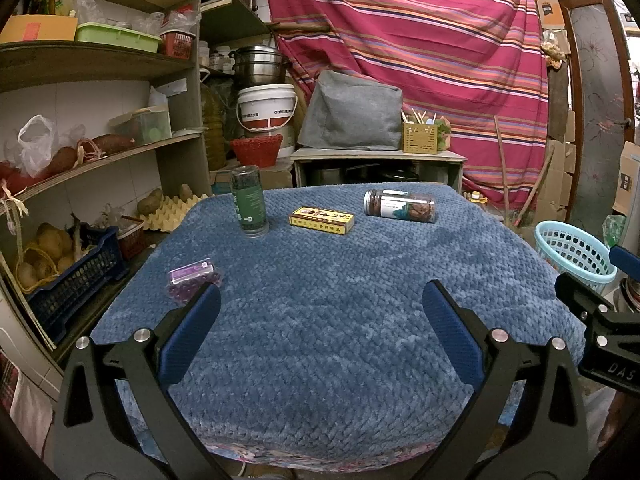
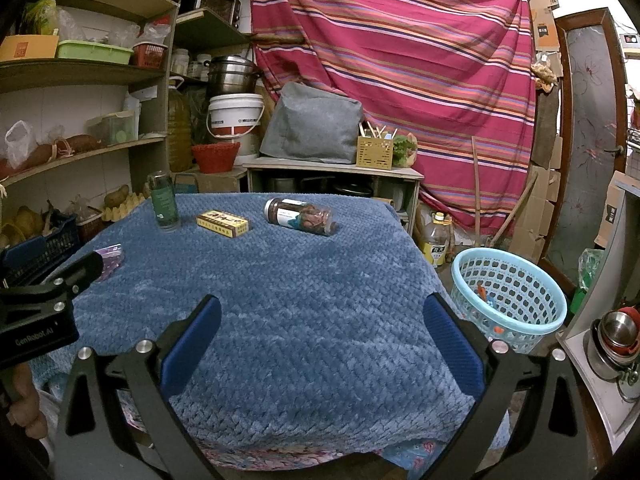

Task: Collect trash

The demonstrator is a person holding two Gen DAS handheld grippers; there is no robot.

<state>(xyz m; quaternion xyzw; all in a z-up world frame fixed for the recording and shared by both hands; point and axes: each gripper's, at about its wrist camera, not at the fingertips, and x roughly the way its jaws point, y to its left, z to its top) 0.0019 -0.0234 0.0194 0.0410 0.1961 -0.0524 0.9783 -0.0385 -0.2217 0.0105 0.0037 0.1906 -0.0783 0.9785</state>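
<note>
- Left hand-held gripper (image 1: 320,312): spread wide over the near part of the counter (image 1: 340,300), which is covered by a blue quilted cloth; nothing lies between its blue pads.
- Right hand-held gripper (image 2: 322,316): likewise spread wide and holding nothing, above the near edge of the same counter. Each hand-held gripper shows at the margin of the other's view.
- Green jar (image 1: 249,200): upright at about 11 o'clock on the counter, toward the far left corner.
- Yellow box (image 1: 322,220): lying flat at about 12 o'clock, just right of the green jar and apart from it.
- Clear jar (image 1: 399,205) with dark contents: on its side at about 1 o'clock near the far edge, with its lid end pointing left.
- Purple packet (image 1: 194,280): flat at about 9 o'clock by the left edge of the counter; in the left wrist view it sits just beyond the left finger's tip.
- Light blue basket (image 2: 508,300): on the floor off the counter's right side, at about 3 o'clock; a few small scraps lie inside, too small to identify.
- Background: wooden shelves (image 1: 100,64) at the left and a striped red cloth (image 1: 400,60) hung behind.
</note>
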